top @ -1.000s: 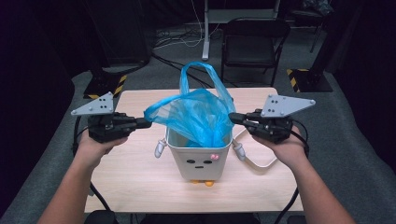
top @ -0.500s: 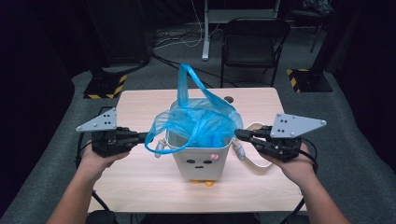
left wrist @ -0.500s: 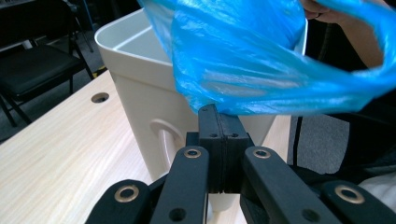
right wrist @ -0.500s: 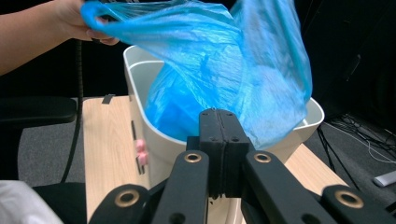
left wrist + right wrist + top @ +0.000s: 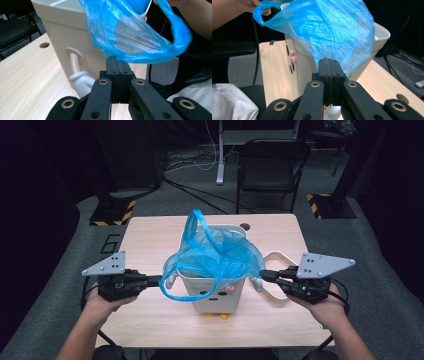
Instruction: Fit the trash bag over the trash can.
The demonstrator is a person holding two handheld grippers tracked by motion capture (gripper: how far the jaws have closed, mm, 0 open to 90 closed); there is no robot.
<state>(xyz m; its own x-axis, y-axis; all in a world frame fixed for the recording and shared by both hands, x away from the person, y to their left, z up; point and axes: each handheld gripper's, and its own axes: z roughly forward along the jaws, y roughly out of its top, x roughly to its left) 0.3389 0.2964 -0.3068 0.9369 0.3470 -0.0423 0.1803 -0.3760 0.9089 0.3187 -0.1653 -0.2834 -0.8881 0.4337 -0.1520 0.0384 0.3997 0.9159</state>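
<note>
- Step: fitting blue bag (image 5: 212, 255) over white bin (image 5: 215, 295) rim.
- L gripper (image 5: 152, 281) & R gripper (image 5: 265, 276): both clenched on bag edges beside bin.
- Next: prob. tug edges lower past rim.

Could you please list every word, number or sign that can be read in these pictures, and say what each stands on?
"6": a faint pale mark on the grey floor left of the table; blurred, so uncertain.
No letters on the white bin, just a drawn face; none on the blue bag.
Yellow-and-black warning stripes beyond the table carry no words.
</note>
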